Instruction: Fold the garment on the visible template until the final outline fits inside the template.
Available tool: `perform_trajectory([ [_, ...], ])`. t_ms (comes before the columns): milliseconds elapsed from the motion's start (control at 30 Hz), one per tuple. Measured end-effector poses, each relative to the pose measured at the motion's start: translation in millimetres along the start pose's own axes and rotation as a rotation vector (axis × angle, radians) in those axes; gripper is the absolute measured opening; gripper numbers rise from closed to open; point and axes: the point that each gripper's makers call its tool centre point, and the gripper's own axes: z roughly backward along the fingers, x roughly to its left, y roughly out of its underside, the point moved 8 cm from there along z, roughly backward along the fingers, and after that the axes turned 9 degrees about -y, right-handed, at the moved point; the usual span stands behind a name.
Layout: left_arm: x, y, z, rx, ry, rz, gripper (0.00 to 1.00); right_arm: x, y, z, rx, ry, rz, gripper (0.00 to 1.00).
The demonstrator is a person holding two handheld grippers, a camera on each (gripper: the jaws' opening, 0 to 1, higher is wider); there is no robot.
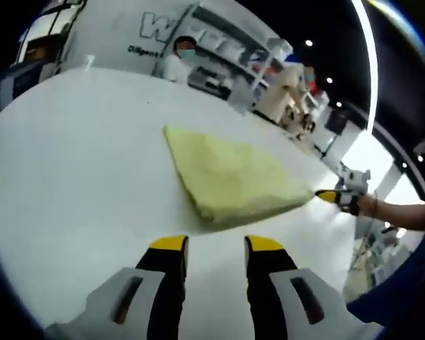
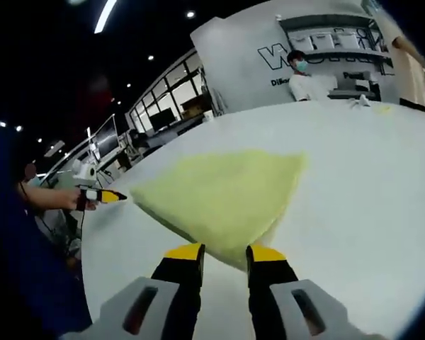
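A pale yellow garment, folded into a flat wedge, lies on the white table. My left gripper stands open just short of the garment's near edge, nothing between its yellow-tipped fingers. At the garment's right corner I see the right gripper's yellow tip, held by a hand. In the right gripper view the garment spreads ahead and its near corner reaches in between the open jaws of my right gripper. The left gripper shows at the left, a little off the garment's left corner.
A person in a mask stands behind the table's far edge, before a white wall with lettering and shelves. The table curves away at its rim on both sides. An arm and sleeve show at the right edge.
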Motion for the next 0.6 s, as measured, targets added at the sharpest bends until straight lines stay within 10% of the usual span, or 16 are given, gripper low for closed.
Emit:
perform_trajectory([
  [600,-11.1,-24.9,-32.4,0.008,0.062,-0.158,0.23,2.9,2.0,4.6,-0.006,0.012,-0.042,0.11],
])
